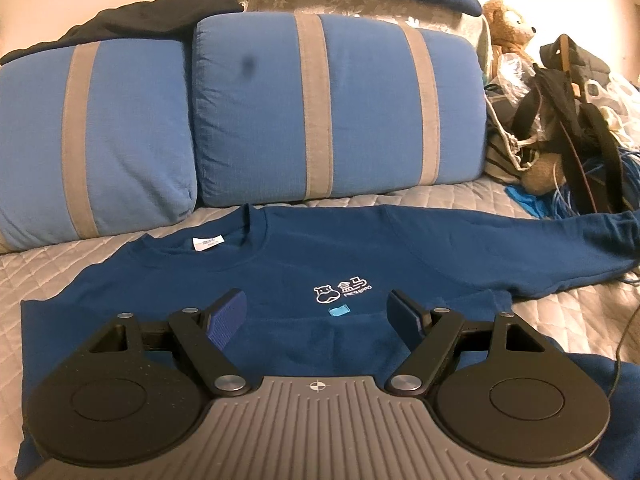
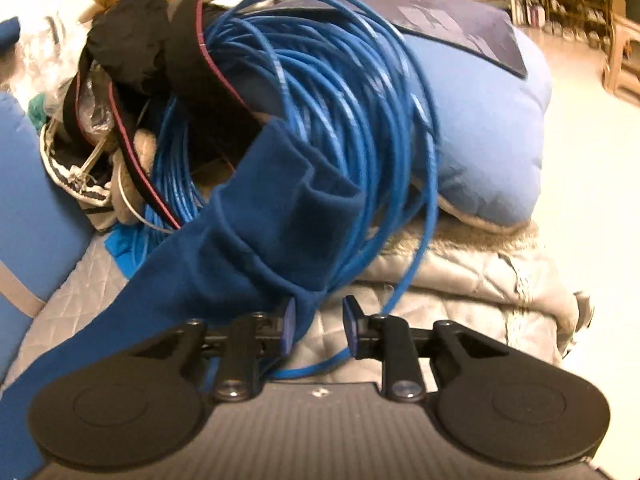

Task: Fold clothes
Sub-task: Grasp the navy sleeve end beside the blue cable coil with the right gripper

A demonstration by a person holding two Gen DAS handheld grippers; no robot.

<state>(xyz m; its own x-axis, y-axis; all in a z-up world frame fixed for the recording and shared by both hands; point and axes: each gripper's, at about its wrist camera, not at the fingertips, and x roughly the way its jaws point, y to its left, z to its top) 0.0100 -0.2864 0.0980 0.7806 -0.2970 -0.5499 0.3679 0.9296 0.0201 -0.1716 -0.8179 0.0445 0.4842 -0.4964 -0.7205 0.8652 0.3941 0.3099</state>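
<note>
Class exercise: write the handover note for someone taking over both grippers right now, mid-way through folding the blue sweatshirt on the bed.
Left gripper: open, hovering over the sweatshirt chest, holding nothing.
Right gripper: fingers part-closed around the sleeve cuff edge, not yet clamped; a gap shows.
Sweatshirt lies flat, front up, collar toward the striped cushions; the sleeve reaches onto the blue cable coil.
Done: spread out. Left: every fold; mind the cable.
</note>
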